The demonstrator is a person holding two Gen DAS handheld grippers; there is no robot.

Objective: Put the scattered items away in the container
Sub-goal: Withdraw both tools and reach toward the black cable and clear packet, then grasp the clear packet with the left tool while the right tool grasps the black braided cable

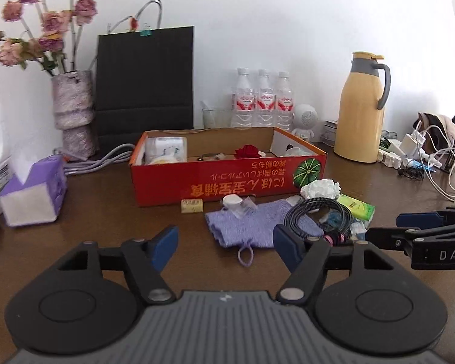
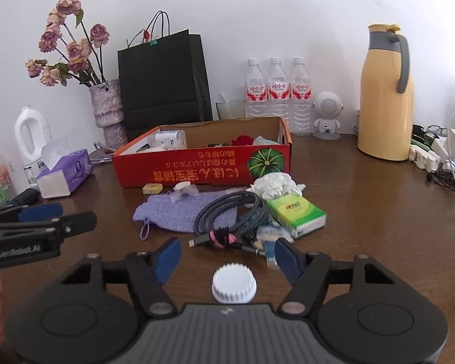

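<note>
Left wrist view: the left tool (image 1: pixel 226 244) hangs open and empty over the table (image 1: pixel 106 212), short of a purple cloth (image 1: pixel 251 227), while the right tool (image 1: pixel 388 227), marked "DAS", reaches in beside it. Right wrist view: the right tool (image 2: pixel 226 257) gapes around nothing, a white cap (image 2: pixel 234 283) lying loose between its jaws; beyond are a cable (image 2: pixel 236 212), green tissues (image 2: pixel 297 212) and the red box (image 2: pixel 203 170) with Japanese print, and the left tool (image 2: pixel 57 217) reads "GenRobot.AI".
</note>
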